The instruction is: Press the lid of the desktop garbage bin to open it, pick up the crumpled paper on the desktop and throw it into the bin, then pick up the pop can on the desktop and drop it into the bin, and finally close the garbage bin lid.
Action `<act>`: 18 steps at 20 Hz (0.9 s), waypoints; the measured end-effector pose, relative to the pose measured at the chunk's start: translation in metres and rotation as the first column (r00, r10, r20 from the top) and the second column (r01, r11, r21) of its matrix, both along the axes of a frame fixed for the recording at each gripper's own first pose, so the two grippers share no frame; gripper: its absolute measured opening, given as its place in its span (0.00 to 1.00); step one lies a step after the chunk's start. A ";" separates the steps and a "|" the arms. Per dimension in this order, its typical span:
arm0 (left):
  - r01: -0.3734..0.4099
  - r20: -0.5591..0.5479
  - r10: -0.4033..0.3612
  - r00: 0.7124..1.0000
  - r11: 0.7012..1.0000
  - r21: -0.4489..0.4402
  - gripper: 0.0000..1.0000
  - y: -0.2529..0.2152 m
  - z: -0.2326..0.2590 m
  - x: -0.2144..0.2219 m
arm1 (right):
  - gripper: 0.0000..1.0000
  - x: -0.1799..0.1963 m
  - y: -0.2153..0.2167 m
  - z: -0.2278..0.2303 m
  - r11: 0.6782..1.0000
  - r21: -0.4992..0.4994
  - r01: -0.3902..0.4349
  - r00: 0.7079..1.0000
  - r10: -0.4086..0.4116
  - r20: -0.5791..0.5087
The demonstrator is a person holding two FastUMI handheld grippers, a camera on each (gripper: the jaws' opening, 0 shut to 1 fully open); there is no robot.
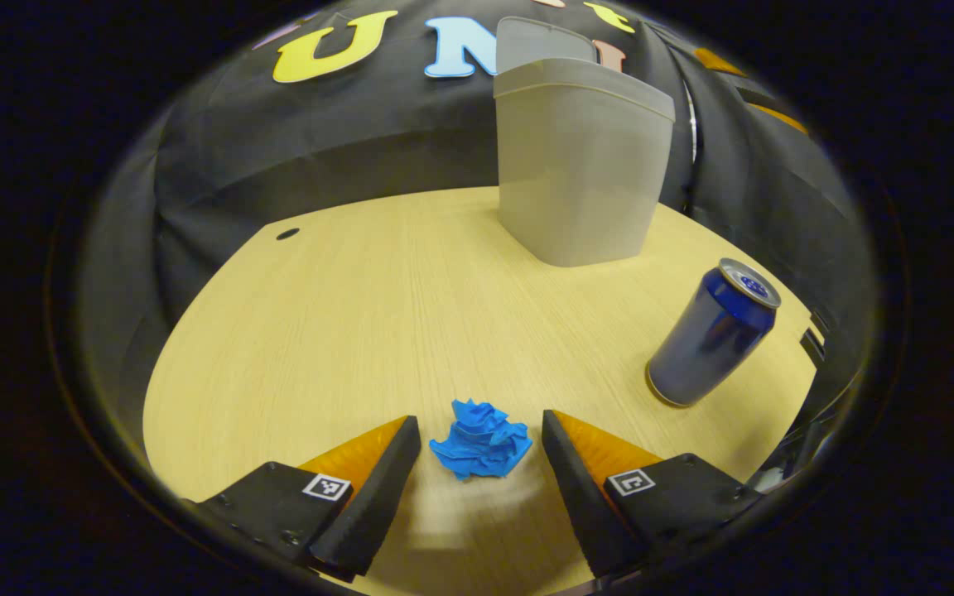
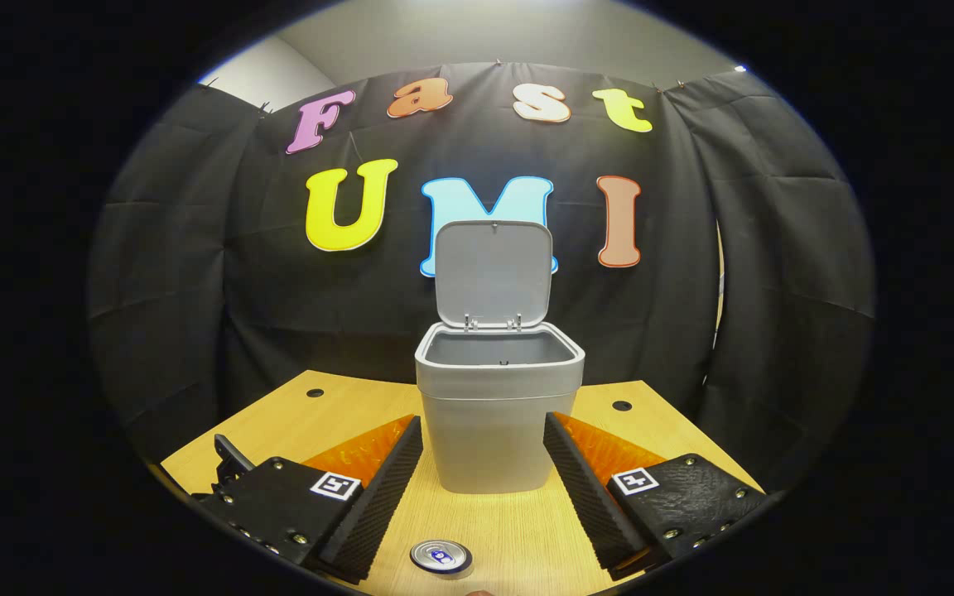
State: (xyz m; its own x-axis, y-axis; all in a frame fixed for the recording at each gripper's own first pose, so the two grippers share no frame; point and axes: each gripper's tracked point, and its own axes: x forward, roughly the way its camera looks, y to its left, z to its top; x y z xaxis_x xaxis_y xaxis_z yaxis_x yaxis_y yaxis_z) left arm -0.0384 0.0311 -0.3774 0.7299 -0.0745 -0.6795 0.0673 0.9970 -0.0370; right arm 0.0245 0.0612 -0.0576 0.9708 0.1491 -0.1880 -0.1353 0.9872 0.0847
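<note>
Jaws of the left gripper (image 1: 481, 439) are spread around the crumpled blue paper (image 1: 481, 439) on the table (image 1: 361, 314), not touching it; blue pop can (image 1: 713, 335) stands right of the paper, grey bin (image 1: 580, 165) beyond. Jaws of the right gripper (image 2: 483, 463) are spread, facing the bin (image 2: 498, 414), lid (image 2: 493, 269) raised; can top (image 2: 440, 555) nearer than the bin.

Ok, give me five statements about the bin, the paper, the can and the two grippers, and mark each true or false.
1. The bin's lid stands open. True.
2. The crumpled paper is already inside the bin. False: it lies on the desktop, between the left gripper's open fingers.
3. The pop can stands upright on the desktop. True.
4. The right gripper is shut on the pop can. False: its fingers are open with the bin framed between them, and the can's top shows below.
5. The left gripper's fingers press on the paper. False: a gap shows on each side.
</note>
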 end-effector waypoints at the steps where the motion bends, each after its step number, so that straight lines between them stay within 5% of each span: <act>1: -0.001 -0.003 0.001 1.000 1.000 0.000 0.99 0.000 0.000 0.000 | 0.95 0.001 -0.001 0.001 1.000 0.002 -0.001 1.000 0.001 0.000; 3: -0.011 -0.003 0.011 1.000 1.000 0.001 0.94 0.000 -0.001 0.003 | 0.95 0.003 -0.002 0.000 1.000 0.005 0.000 1.000 0.000 0.002; 7: -0.019 -0.008 0.019 1.000 1.000 -0.003 0.63 0.000 -0.002 0.005 | 0.95 0.005 -0.005 -0.001 1.000 0.012 -0.006 1.000 0.006 0.000; 14: 0.005 0.001 -0.005 1.000 0.999 -0.043 0.28 -0.014 0.000 0.009 | 0.95 0.007 -0.007 -0.008 1.000 0.008 -0.021 1.000 0.021 -0.015; 17: -0.014 0.013 0.014 1.000 1.000 -0.009 0.28 -0.010 0.003 0.010 | 0.95 0.006 -0.009 -0.005 1.000 0.016 -0.022 1.000 0.022 -0.008; 18: -0.013 0.023 0.013 1.000 1.000 -0.009 0.18 -0.009 0.006 0.009 | 0.95 0.006 -0.010 -0.005 1.000 0.017 -0.020 1.000 0.020 -0.003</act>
